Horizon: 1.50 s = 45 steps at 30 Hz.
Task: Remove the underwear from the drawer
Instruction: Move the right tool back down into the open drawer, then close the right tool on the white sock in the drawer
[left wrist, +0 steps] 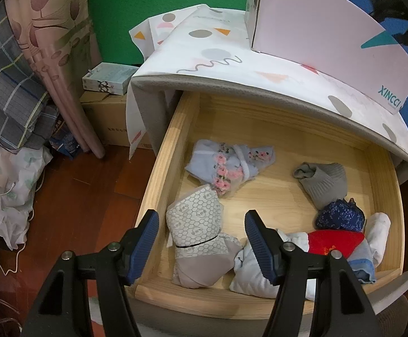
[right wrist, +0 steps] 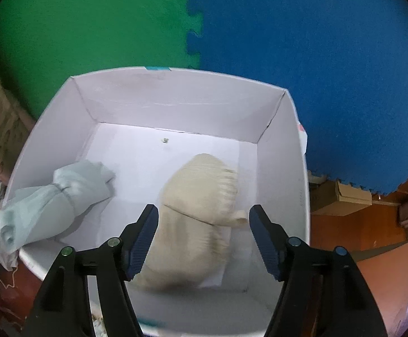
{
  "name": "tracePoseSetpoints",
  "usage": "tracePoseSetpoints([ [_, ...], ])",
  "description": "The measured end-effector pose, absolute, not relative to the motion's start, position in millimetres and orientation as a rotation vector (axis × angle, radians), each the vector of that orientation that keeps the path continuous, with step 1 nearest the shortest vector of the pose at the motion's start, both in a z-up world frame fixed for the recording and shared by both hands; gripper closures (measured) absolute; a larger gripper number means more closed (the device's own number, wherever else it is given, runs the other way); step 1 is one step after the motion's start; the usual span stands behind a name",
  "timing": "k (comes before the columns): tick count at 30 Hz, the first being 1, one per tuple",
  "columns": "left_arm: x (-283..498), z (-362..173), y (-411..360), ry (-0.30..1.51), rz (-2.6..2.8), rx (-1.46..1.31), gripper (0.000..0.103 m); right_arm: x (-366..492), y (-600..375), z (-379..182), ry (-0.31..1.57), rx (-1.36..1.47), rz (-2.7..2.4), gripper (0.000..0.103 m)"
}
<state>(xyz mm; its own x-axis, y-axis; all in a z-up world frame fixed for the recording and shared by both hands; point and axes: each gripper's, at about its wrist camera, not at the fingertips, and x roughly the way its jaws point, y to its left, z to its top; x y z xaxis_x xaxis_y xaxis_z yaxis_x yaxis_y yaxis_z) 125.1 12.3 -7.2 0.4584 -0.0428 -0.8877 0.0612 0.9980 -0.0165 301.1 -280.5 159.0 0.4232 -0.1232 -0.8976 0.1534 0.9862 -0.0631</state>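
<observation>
Cream bundle (right wrist: 201, 219) lies in white box (right wrist: 277, 154), right gripper (right wrist: 204, 238) open above it. Left gripper (left wrist: 201, 241) open, empty, over wooden drawer (left wrist: 159, 174).

Soft even light, fisheye-bent edges, slight blur.

Open wooden drawer (left wrist: 159, 168) holds rolled underwear: floral blue (left wrist: 226, 165), honeycomb-print grey (left wrist: 195, 224), grey ribbed (left wrist: 324, 179)

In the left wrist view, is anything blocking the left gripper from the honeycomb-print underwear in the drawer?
Nothing visible is. The left gripper hangs open above the drawer, which is pulled out with no lid. The honeycomb-print underwear lies uncovered near the front left corner, right between the fingers' line of sight, with no garment on top of it.
</observation>
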Motion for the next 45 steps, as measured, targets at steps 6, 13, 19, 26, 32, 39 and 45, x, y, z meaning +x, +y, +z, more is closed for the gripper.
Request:
tracePoseSetpoints([
  [6, 125.0, -7.6, 10.4, 1.104, -0.072, 0.015, 0.038, 248.8, -268.4, 195.2, 1.095, 0.023, -0.119, 0.038],
  [13, 126.3, -10.2, 9.0, 1.127, -0.087, 0.009, 0.038, 172.8, -255.8, 193.4, 1.152, 0.010, -0.069, 0.037],
  [19, 126.7, -12.3, 12.8, 1.147, -0.076, 0.003, 0.038, 124.2, -252.9, 139.6, 1.280, 0.049, -0.060, 0.037],
  [26, 125.8, -12.0, 13.0, 1.147, -0.083, 0.012, 0.038, 95.3, -260.4, 57.7, 1.435, 0.158, -0.102, 0.037],
  [32, 125.3, -11.5, 13.4, 1.144, -0.088, 0.004, 0.038, 91.4, -264.7, 17.3, 1.491, 0.230, -0.142, 0.040],
  [39, 124.9, -10.5, 14.2, 1.142, -0.094, -0.002, 0.038, 92.2, -268.0, -15.2, 1.543, 0.260, -0.187, 0.047],
  [45, 126.0, -10.6, 14.7, 1.144, -0.092, -0.014, 0.038, 89.6, -265.1, -43.1, 1.598, 0.197, -0.243, 0.047],
])
